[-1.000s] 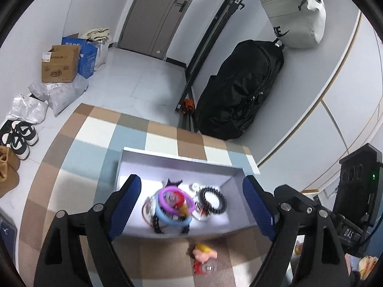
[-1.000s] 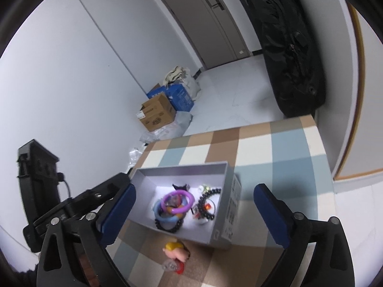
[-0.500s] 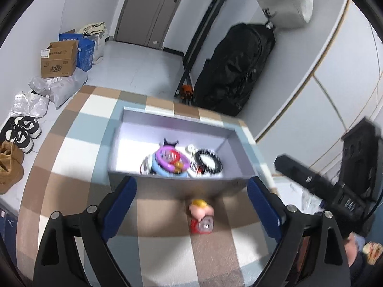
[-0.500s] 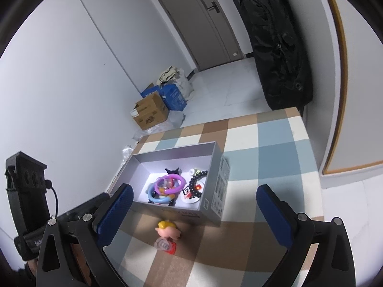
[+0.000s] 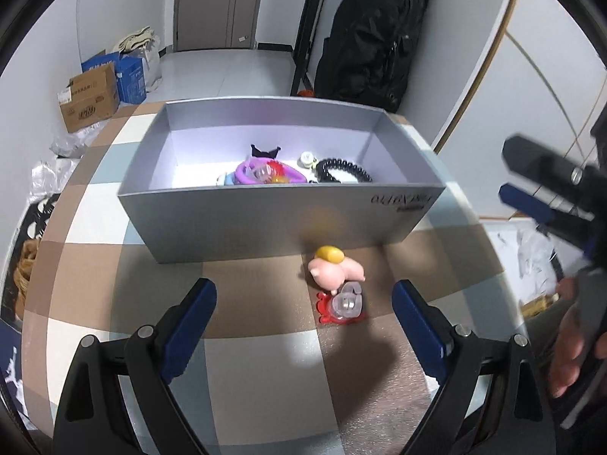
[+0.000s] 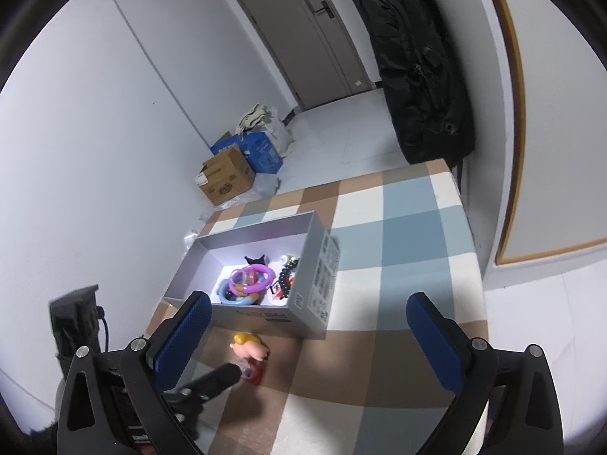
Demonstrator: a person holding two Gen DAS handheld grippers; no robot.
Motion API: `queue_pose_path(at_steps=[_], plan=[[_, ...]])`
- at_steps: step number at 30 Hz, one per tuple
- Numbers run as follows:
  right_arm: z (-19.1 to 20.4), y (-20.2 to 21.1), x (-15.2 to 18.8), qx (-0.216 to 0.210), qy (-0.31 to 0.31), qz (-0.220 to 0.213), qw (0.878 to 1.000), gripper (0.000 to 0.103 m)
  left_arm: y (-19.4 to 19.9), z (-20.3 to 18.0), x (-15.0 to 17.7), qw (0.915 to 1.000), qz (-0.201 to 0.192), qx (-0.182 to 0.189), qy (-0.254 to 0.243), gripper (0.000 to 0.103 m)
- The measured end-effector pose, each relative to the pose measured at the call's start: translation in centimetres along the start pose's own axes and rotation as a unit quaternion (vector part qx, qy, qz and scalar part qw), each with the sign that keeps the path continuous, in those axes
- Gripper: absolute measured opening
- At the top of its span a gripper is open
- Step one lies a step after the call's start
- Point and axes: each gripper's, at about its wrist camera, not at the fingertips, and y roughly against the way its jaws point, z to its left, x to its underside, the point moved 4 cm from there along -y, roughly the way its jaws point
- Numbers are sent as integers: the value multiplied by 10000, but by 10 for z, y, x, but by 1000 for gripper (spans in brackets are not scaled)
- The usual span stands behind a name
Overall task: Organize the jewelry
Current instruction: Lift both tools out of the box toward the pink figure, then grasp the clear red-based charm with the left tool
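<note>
Left gripper point(image 5: 303, 322), seen from its own camera: blue-padded jaws spread wide, nothing between them, angled down over a checked tablecloth point(image 5: 258, 371) of brown, blue and cream squares. Just ahead of the jaws, toward the right-hand pad, a small pink figure with a yellow cap point(image 5: 334, 267) lying on the cloth, touching a red clip with a clear round piece on it point(image 5: 343, 305). Beyond these, a grey open-topped box point(image 5: 265, 220) standing on the cloth, its near wall close behind the pink figure. Inside the box, toward the right half: a purple ring point(image 5: 261, 174), a black beaded bracelet point(image 5: 343, 170), a small black bow-shaped piece point(image 5: 265, 150) and a small white charm point(image 5: 307, 158), heaped close together. Right gripper point(image 6: 307, 333), seen from its own camera: jaws likewise spread wide and holding nothing, hovering over the cloth to the right of the box, well apart from the jewelry. From this side, a light blue ring point(image 6: 237, 295) visible under the purple one. Further back on the floor: a cardboard carton point(image 6: 225, 180) and a tall black bag point(image 6: 417, 72) leaning on the wall beside a grey door point(image 6: 303, 26).
</note>
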Motion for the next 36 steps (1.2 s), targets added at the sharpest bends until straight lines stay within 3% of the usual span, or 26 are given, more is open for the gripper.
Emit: queue_pose_path(at_steps=[6, 8, 10, 12, 14, 16, 24, 36], plan=[[-1, -2, 0, -59, -75, 37, 9999, 103, -1, -4, 6, 9997, 64, -100, -202, 91], [0, -3, 1, -59, -56, 74, 9999, 103, -1, -6, 5, 9996, 39, -115, -249, 86], [0, -4, 1, -55, -41, 107, 9999, 103, -3, -7, 5, 9995, 99, -60, -299, 64], [0, -4, 2, -43, -29, 111, 9999, 103, -5, -10, 5, 9992, 135, -96, -367, 56], [0, -3, 2, -40, -23, 88, 10000, 103, -4, -13, 6, 9989, 146, -59, -445, 41], [0, -1, 2, -39, -26, 53, 10000, 103, -3, -15, 6, 9987, 196, 206, -433, 20], [0, -5, 5, 35, -33, 166, 9999, 103, 1, -19, 7, 9972, 281, 552, -420, 13], [4, -12, 24, 148, 26, 572, 9983, 103, 21, -5, -2, 9972, 117, 725, -152, 13]])
